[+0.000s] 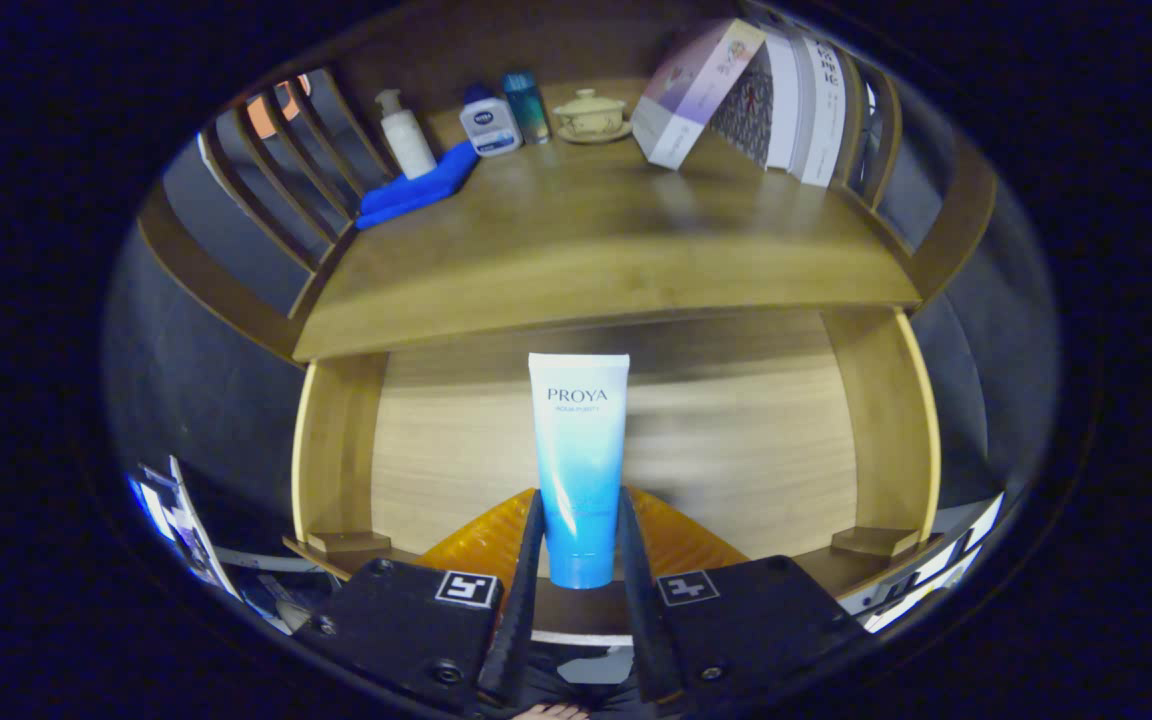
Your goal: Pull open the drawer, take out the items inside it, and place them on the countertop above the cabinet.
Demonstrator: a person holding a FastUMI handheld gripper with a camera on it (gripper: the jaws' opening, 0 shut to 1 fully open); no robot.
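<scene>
A white-to-blue cosmetic tube (578, 460) stands upright between my fingers, cap end down, and my gripper (581, 515) is shut on its lower part. It hangs above the open drawer (736, 440), whose pale wooden floor and side walls spread out behind it. Beyond and above the tube lies the wooden countertop (596, 250) of the cabinet. An orange ribbed object (481, 540) shows just behind the fingers on both sides of the tube, low in the drawer.
At the back of the countertop stand a white pump bottle (404, 133), a white jar with a blue lid (489, 124), a teal bottle (526, 105) and a lidded cup on a saucer (591, 114). A folded blue cloth (416, 188) lies at back left, books (736, 95) lean at back right. Slatted rails (276, 190) flank the top.
</scene>
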